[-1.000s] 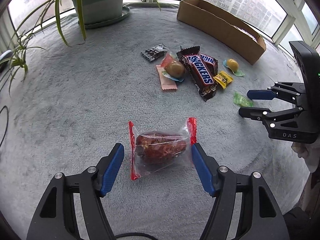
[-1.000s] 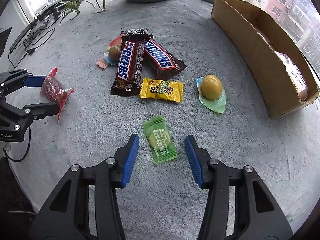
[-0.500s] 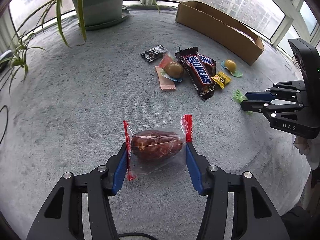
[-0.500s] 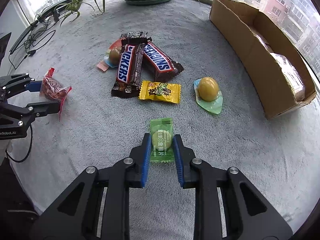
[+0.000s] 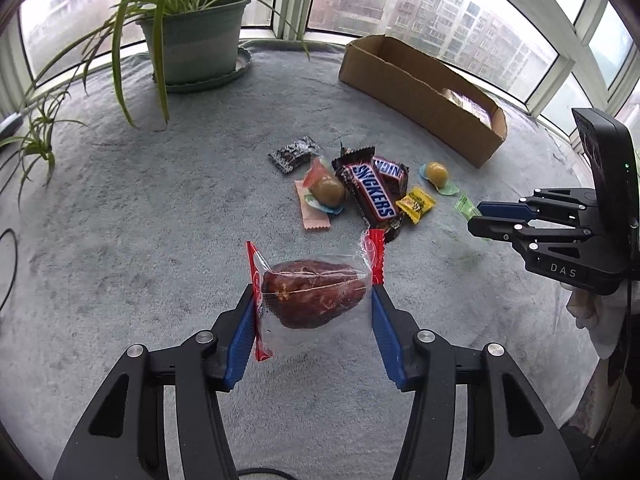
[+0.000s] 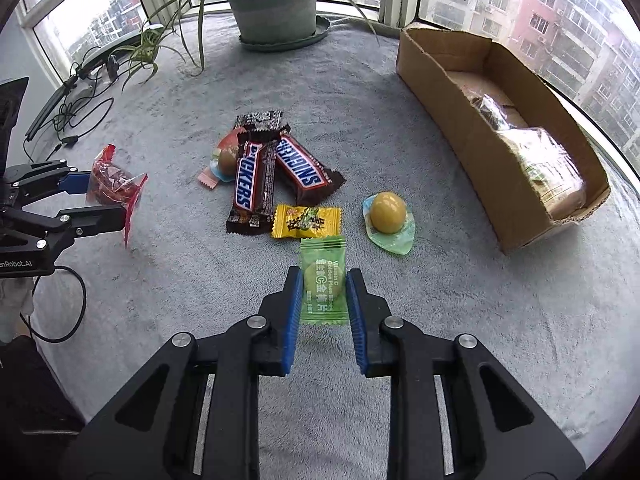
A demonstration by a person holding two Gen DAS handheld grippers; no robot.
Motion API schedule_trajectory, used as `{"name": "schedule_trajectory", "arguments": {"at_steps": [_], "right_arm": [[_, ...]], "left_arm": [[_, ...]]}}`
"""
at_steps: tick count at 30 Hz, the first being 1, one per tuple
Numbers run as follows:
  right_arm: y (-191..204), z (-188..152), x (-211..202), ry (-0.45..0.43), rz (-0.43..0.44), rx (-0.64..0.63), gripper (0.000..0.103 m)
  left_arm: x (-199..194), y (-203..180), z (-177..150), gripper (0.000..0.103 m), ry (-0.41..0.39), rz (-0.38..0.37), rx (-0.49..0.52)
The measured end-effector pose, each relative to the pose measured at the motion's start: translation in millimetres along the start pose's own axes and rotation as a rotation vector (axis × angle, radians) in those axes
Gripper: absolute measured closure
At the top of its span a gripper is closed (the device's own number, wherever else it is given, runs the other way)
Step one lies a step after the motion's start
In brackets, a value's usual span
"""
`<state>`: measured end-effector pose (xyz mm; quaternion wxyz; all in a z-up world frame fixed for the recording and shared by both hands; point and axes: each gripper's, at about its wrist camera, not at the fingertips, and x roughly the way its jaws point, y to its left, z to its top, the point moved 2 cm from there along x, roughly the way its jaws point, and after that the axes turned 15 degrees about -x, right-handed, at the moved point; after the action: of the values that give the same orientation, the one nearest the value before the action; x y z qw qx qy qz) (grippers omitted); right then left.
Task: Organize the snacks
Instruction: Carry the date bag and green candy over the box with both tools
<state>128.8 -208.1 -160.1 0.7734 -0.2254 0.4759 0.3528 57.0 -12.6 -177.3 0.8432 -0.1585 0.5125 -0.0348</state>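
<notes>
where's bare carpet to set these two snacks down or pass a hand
Bare grey carpet lies between the yellow ball snack and the cardboard box, and between the plant pot and the black packet. It is crowded around the Snickers bars, where wrappers overlap and touch.

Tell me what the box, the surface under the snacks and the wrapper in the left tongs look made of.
Box: brown cardboard, matte, with a torn, frayed edge at one end. Surface: a grey fabric covering, probably short-pile plush or fleece; its nap shows brushed streaks. Wrapper in the left tongs: thin clear plastic film, glossy, with red sealed ends; the dark reddish snack inside shows through.
</notes>
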Motion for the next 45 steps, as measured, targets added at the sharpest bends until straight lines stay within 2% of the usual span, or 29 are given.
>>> {"name": "schedule_trajectory", "arguments": {"at_steps": [11,22,30,45], "right_arm": [[-55.4,21.5,-39.4,-0.098,-0.070,0.087,0.080],[-101.1,40.5,-57.3,-0.148,-0.135,0.129,0.080],[-134.3,56.7,-55.2,-0.161,-0.165,0.152,0.080],[-199.6,71.7,-20.0,-0.136,-0.179,0.240,0.080]], "left_arm": [[-9.6,-21.9,55.5,0.050,-0.083,-0.036,0.030],[-4.4,-52.1,102.3,0.050,-0.132,-0.066,0.072],[8.5,-84.5,134.4,0.050,-0.139,-0.093,0.100],[57.1,-137.5,195.0,0.050,-0.147,-0.114,0.148]]}}
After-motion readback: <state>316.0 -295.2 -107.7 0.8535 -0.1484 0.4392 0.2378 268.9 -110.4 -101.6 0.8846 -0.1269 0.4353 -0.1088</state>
